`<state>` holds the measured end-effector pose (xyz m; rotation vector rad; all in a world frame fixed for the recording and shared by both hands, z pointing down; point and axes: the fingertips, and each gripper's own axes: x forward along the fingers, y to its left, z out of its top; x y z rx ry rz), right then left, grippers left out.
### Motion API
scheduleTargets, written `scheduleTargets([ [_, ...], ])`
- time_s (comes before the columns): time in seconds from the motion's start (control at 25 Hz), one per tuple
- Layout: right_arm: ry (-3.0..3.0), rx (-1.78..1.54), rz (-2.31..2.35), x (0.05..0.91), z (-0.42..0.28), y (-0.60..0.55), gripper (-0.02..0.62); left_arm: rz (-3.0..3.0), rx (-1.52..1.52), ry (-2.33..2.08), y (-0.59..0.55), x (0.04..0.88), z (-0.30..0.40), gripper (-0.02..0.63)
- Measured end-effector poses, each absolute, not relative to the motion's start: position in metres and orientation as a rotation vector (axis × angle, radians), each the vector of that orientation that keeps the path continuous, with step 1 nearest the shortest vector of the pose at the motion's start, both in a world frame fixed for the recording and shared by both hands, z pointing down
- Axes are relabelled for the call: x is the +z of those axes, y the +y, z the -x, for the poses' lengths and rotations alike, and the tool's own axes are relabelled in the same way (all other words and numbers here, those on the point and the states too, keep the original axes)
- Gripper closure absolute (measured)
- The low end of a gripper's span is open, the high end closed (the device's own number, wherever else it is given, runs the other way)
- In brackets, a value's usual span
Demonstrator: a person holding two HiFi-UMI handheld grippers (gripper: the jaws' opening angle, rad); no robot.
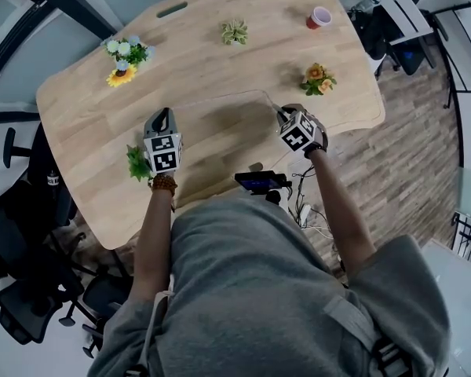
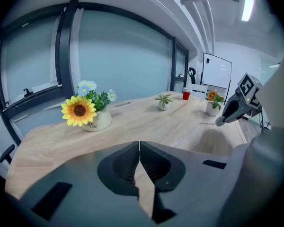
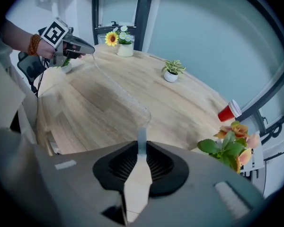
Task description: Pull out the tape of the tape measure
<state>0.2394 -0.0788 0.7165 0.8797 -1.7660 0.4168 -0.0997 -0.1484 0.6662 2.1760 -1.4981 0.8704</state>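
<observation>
— Tape (image 3: 141, 134): where is it?
— Curving in a thin arc across the counter (image 1: 220, 61), between both tongs.
— Right tongs (image 3: 140, 150)?
— Narrowly parted, pinching the tape's pale end strip.
— Left tongs (image 2: 139, 148)?
— Pressed fully together. The tape runs to their tip, though no strip shows between the pads.

Pale thin tape (image 3: 141, 134) (almost see-through), pinched in right tool (image 3: 141, 144), arcing over table (image 3: 189, 112)

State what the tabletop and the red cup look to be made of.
Tabletop: wood or wood-look laminate, matte, with pale grain lines running along it.
Red cup: probably thin plastic, smooth, with an even red wall and a white inside.
</observation>
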Motion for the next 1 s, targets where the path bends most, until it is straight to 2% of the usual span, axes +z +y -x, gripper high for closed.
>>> scheduleTargets([
  [0.24,-1.729,0.327,-0.802,0.734,-0.239,-0.072,0.526,-2.161,0.919,-1.462,-0.136,0.687,0.098,0.594],
  [0.28,-1.722,0.305,-0.786,0.737,-0.239,-0.070,0.526,-2.163,0.925,-1.446,-0.134,0.688,0.096,0.582],
  [0.36,-1.711,0.262,-0.767,0.740,-0.240,-0.067,0.526,-2.161,0.936,-1.415,-0.130,0.690,0.094,0.516],
  [0.48,-1.716,0.269,-0.773,0.743,-0.240,-0.062,0.526,-2.159,0.946,-1.400,-0.123,0.688,0.096,0.497],
  [0.56,-1.772,0.372,-0.793,0.741,-0.235,-0.059,0.526,-2.164,0.925,-1.411,-0.123,0.688,0.098,0.497],
  [0.8,-1.966,1.005,-0.813,0.745,-0.219,-0.034,0.523,-2.168,0.904,-1.430,-0.119,0.673,0.104,0.497],
  [0.92,-1.969,0.960,-0.818,0.749,-0.227,-0.029,0.494,-2.194,0.893,-1.438,-0.120,0.665,0.101,0.497],
  [1.0,-1.979,0.913,-0.837,0.749,-0.231,-0.030,0.438,-2.201,0.880,-1.444,-0.120,0.662,0.101,0.497],
])
